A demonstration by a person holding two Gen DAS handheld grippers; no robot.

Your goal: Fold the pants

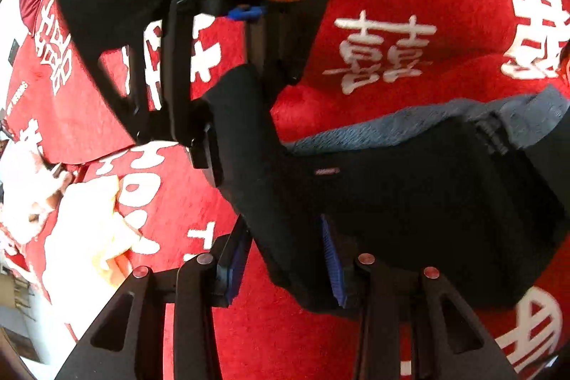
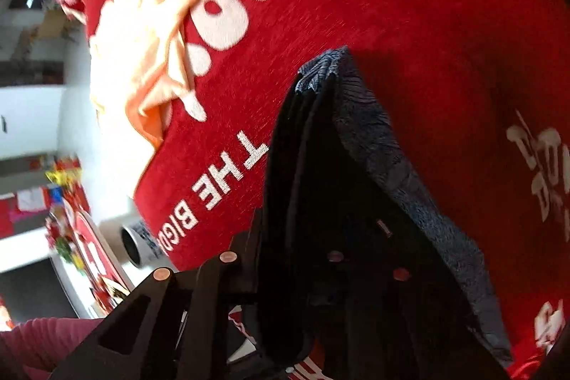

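Only rightward: orange cloth [image 2: 142,59] beside pants [image 2: 356,202].

To your left, the orange cloth [image 2: 142,59] lies heaped on the red blanket [image 2: 409,24]; the far right stretch is bare. The black pants [image 1: 409,202] block the near middle.

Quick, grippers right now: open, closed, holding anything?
Left gripper: closed on a fold of the black pants.
Right gripper: closed on the pants' edge; its fingers are mostly hidden by the cloth.
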